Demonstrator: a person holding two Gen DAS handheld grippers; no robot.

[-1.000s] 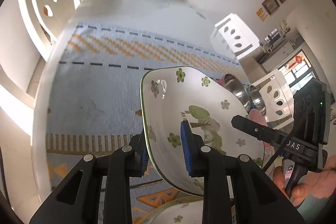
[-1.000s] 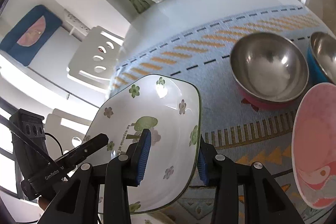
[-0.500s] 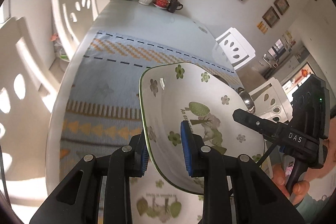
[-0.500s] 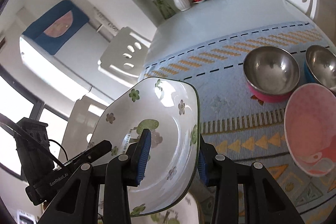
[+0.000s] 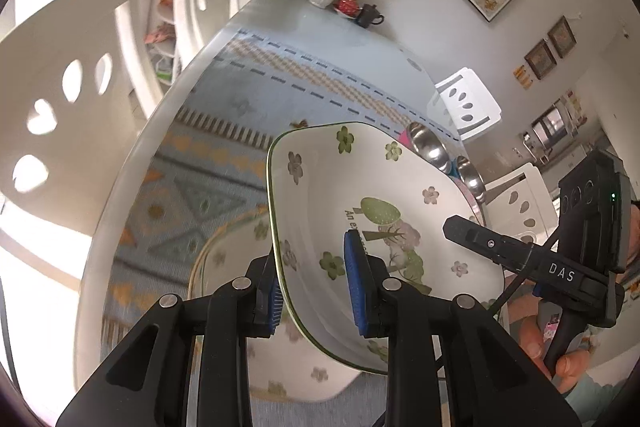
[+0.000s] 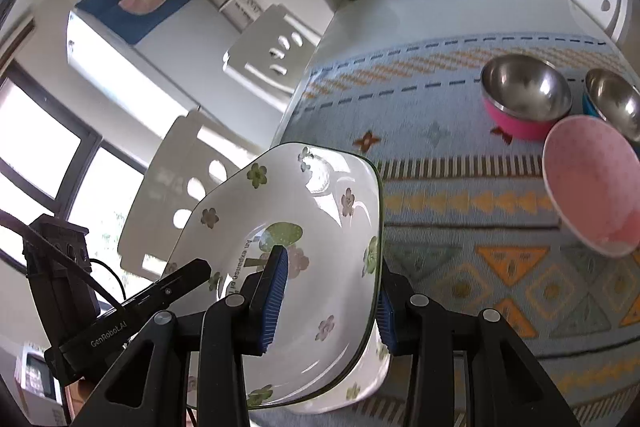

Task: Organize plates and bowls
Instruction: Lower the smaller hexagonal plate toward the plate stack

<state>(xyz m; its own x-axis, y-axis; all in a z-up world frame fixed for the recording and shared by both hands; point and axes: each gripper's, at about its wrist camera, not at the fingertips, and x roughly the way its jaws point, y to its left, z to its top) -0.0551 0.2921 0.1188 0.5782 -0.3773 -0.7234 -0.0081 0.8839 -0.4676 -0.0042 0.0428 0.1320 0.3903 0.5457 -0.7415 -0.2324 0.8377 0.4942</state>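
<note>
Plate (image 5: pixel 360 195) lifted leftward | both grippers (image 5: pixel 314 291) (image 6: pixel 328 291) clamp its rims | lower plate (image 5: pixel 240 259) seemingly matching, half hidden

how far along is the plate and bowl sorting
Early on. In hand: both grippers, left and right, clamp opposite rims of one floral plate, lifted above a matching plate on the mat. Left: the pink bowl and two steel bowls sit loose, unstacked. Nothing looks stacked yet.
</note>
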